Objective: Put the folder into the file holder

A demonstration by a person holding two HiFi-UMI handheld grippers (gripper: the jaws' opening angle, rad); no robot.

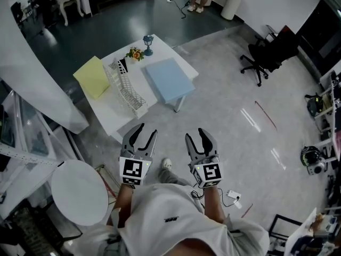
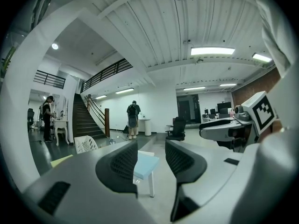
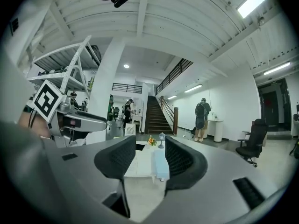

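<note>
A blue folder (image 1: 169, 79) lies flat on the right part of a white table (image 1: 109, 111). A yellow folder (image 1: 93, 78) lies at the table's left end. Between them stands a white wire file holder (image 1: 125, 87). My left gripper (image 1: 146, 132) and right gripper (image 1: 195, 136) hang side by side in the air over the floor, short of the table's near edge. Both are open with nothing between the fingers. In the left gripper view the blue folder (image 2: 145, 164) shows through the gap of that gripper (image 2: 151, 160). The right gripper (image 3: 149, 160) frames the table (image 3: 139, 164).
A small bunch of flowers (image 1: 135, 53) and a little blue lamp (image 1: 148, 44) stand at the table's far end. A black office chair (image 1: 265, 56) is on the floor to the right. A round white tabletop (image 1: 79, 192) sits near left. People stand far off by a staircase (image 2: 86, 120).
</note>
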